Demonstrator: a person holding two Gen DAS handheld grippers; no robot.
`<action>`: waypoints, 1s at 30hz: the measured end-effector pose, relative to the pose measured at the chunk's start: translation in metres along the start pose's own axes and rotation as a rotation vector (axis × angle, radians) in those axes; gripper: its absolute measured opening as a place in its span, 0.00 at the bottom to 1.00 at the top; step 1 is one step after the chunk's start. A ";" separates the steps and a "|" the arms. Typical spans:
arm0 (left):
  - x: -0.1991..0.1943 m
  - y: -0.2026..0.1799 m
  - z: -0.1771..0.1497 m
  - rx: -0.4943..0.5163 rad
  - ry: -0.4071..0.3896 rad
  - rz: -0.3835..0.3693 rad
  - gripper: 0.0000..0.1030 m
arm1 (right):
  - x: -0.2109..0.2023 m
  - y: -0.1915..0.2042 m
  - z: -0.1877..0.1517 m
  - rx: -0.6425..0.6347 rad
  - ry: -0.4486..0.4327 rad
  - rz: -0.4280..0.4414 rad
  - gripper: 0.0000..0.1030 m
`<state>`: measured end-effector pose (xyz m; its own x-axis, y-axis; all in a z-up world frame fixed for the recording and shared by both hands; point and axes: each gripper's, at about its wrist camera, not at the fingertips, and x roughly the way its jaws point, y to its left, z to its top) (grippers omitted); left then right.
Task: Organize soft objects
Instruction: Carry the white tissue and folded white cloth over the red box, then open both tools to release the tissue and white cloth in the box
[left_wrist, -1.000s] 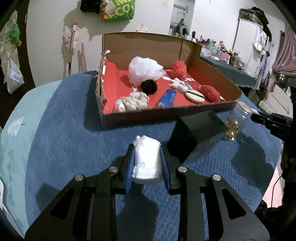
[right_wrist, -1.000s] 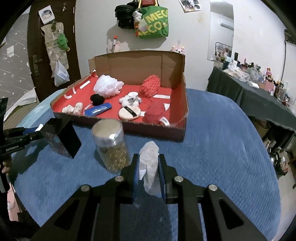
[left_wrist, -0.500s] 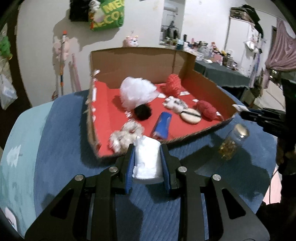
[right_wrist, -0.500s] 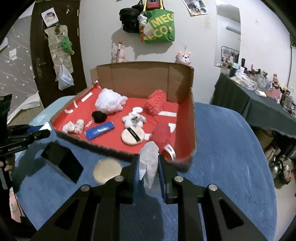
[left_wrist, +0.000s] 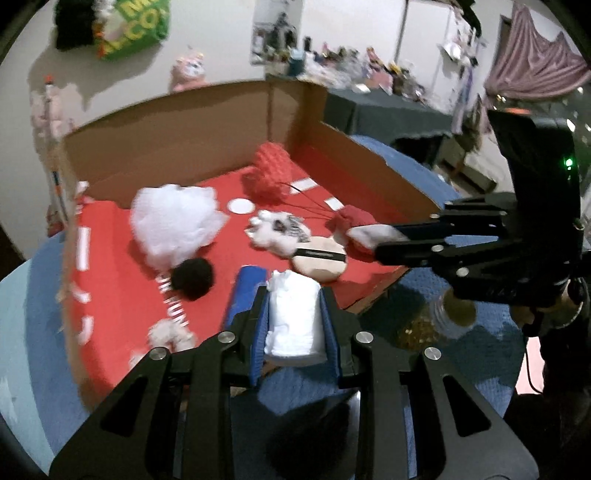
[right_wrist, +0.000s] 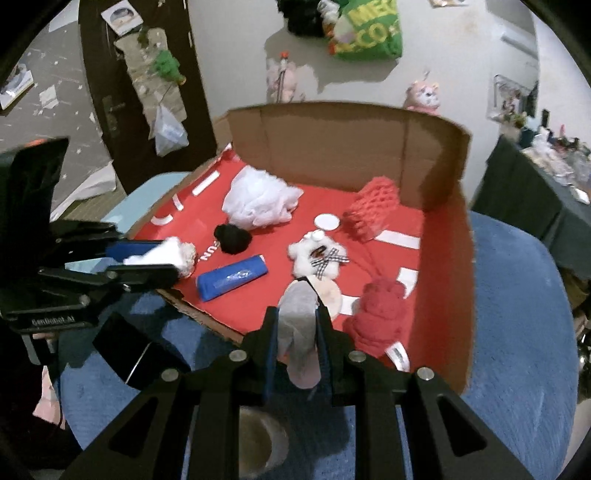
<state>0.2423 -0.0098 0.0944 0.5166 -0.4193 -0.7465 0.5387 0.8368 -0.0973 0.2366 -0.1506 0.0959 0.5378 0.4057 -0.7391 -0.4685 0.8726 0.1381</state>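
White folded wad clamped between the blue pads of the left gripper, held above the near edge of the cardboard box, over the blue cloth covering the table. Thin pale crumpled piece, tissue-like, pinched in the right gripper, jaws nearly together on it, hanging over the near rim of the same box. In the left wrist view, right gripper visible at right edge, tip over the box's right side with a white scrap in its jaws.

Inside box, red lining: white fluffy mesh puff toward back left, black pom-pom just in front of it, blue flat pouch near front, small white plush with checked bow in the middle, round beige powder puff beside the plush, red knitted piece at back right, red soft item at front right with white label. Small off-white fuzzy lump at front left corner.

Outside box, on the cloth: black box near front left corner, glass jar with gold contents, metal lid, under the right gripper. Background blurred: green bag on wall, dark door, cluttered side table.
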 end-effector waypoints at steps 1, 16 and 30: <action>0.004 0.000 0.002 0.004 0.011 -0.001 0.24 | 0.005 -0.001 0.003 -0.001 0.014 0.009 0.21; 0.060 0.008 0.018 0.008 0.170 -0.018 0.24 | 0.050 -0.012 0.029 -0.011 0.104 0.036 0.21; 0.062 0.007 0.021 0.021 0.211 0.004 0.24 | 0.061 -0.014 0.028 -0.011 0.131 0.020 0.28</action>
<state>0.2920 -0.0369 0.0610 0.3692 -0.3316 -0.8682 0.5519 0.8299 -0.0823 0.2952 -0.1308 0.0673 0.4324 0.3837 -0.8160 -0.4867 0.8611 0.1470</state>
